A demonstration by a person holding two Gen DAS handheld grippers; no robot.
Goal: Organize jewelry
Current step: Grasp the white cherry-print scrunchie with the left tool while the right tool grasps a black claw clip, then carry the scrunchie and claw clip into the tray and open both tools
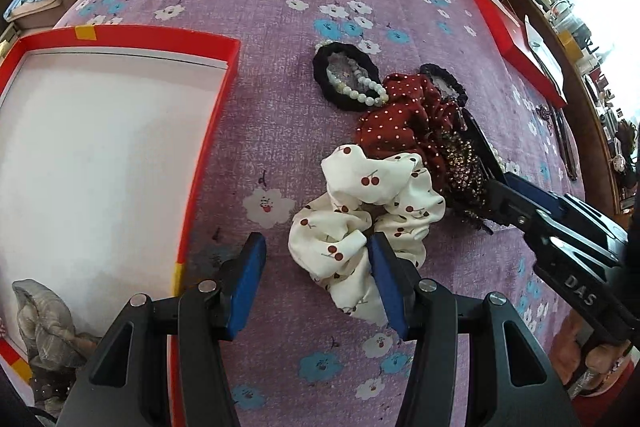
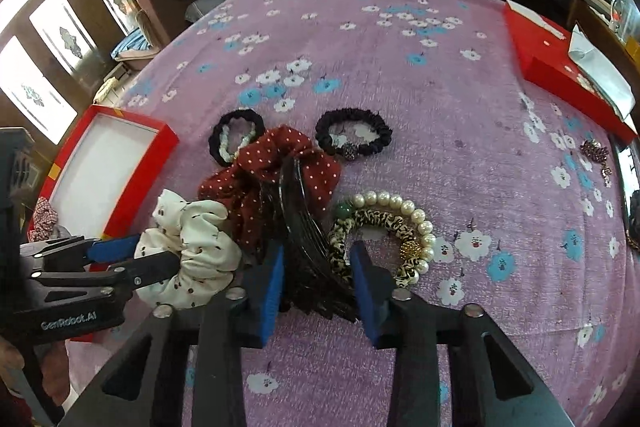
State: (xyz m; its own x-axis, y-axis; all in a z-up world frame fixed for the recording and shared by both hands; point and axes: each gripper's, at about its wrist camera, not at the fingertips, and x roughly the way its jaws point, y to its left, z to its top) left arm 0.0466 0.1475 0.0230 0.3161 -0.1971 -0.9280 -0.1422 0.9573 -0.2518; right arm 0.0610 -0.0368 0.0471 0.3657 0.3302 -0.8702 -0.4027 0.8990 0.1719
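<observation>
Left hand-held gripper stands half open over the white cherry-print fabric scrunchie: one blue pad rests at the scrunchie's near edge, the other over bare cloth, nothing clamped. Right hand-held gripper is narrowed around the black fan-shaped hair comb, which lies between its blue pads; whether the pads press on it you cannot tell from either view.

Shift the left hand-held gripper sideways so both pads straddle one gathered fold, then close; soft ruffled satin compresses, so bite deep, not at the rim. On the right, close square across the comb's stiff glossy ribs, since a skewed grip would likely let it slide.

Just beyond the right pads lie the dark red polka-dot cloth scrunchie, crumpled and matte, and beside them the round white pearl bracelet, hard and smooth, ringing a leopard-print fabric band. Farther off sits a thin black ruched hair tie. Left of the left hand-held gripper, the shallow red cardboard box with white lining waits on the purple flowered bed cover.
</observation>
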